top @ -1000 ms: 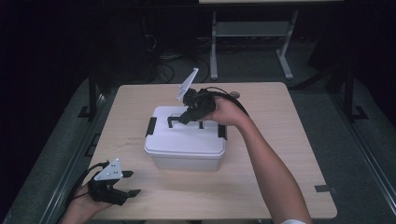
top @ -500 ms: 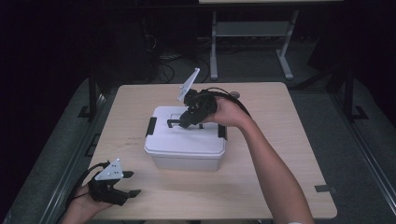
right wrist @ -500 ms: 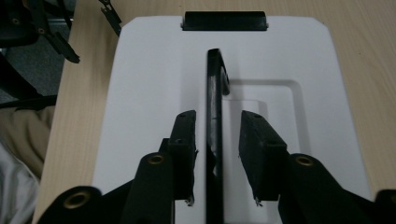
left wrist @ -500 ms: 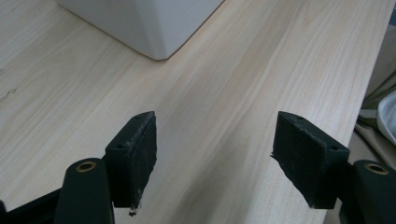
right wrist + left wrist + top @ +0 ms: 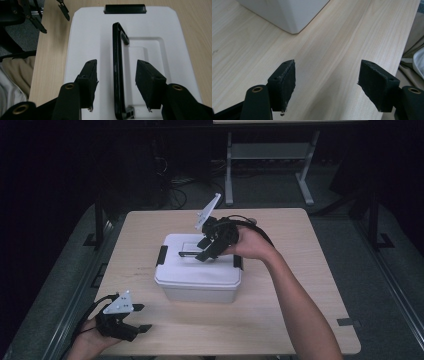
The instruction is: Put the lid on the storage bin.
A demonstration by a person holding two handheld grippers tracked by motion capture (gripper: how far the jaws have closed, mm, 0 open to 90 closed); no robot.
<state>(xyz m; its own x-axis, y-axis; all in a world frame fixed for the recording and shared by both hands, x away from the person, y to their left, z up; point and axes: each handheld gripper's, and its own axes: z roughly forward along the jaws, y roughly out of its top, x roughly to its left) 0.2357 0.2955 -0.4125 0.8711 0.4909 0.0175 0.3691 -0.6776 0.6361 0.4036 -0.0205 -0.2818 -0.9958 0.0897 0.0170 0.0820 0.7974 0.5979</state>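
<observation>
A white lidded box (image 5: 197,272) stands mid-table, with its black carry handle (image 5: 189,253) raised. My right gripper (image 5: 206,249) hovers over the lid, open. In the right gripper view the handle (image 5: 117,72) stands upright between the two jaws of the right gripper (image 5: 116,75), with a gap on each side. Near the front left corner of the table lies my left gripper (image 5: 139,318), open and holding nothing. The left gripper (image 5: 326,82) looks across bare wood toward a corner of the box (image 5: 287,12).
Black latches sit on the lid's left end (image 5: 162,255) and right end (image 5: 237,262). The wooden table (image 5: 295,285) has free room right of and in front of the box. Its front edge runs just beside the left gripper. Metal frames stand on the dark floor beyond.
My right gripper has sunk slightly toward the lid, bringing its jaws down around the raised handle. The left gripper has stayed put.
</observation>
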